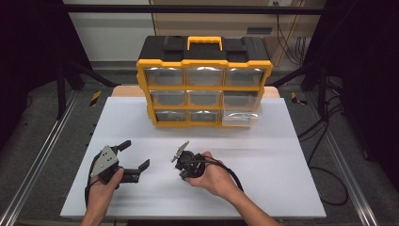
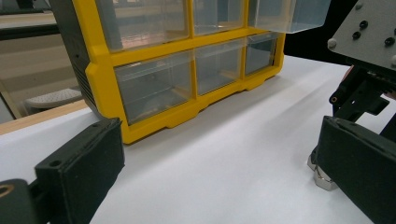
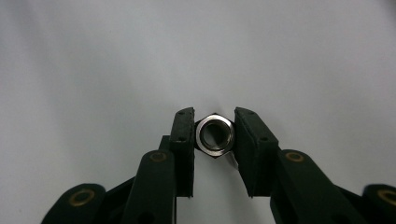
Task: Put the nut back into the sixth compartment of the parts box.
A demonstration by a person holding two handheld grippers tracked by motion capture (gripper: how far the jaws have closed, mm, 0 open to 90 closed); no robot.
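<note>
Right gripper (image 3: pixel 214 135) is pointed straight down at the white table (image 1: pixel 282 188) with a steel hex nut (image 3: pixel 214 135) sitting dead centre between its 2 jaws. In the right gripper view the nut lies flat, bore facing the camera, so its axis runs vertical and there's no long side to worry about. The pads sit at 9 and 3 o'clock of the nut, each on or a hair off a flat. I'd call it closed on the nut, narrow gap, though how hard it's squeezing I can't tell.

In the high view that gripper (image 1: pixel 187 165) is front-centre on the table, and the yellow drawer organizer (image 1: pixel 204 87) stands at about 12 o'clock from it, well apart. One clear drawer (image 1: pixel 241 113) at the organizer's lower right is pulled out, roughly 1 o'clock from the nut. My guess is that's where it's headed.

Left gripper (image 1: pixel 127 160) is at 9 o'clock of the right one, jaws spread wide and holding nothing. Its own view catches the nut (image 2: pixel 322 177) on the table past its far jaw. So the right hand is clearly the nearer one. Bare table all the way to the organizer, and table edges are well off, so plenty of room to lift and carry.
</note>
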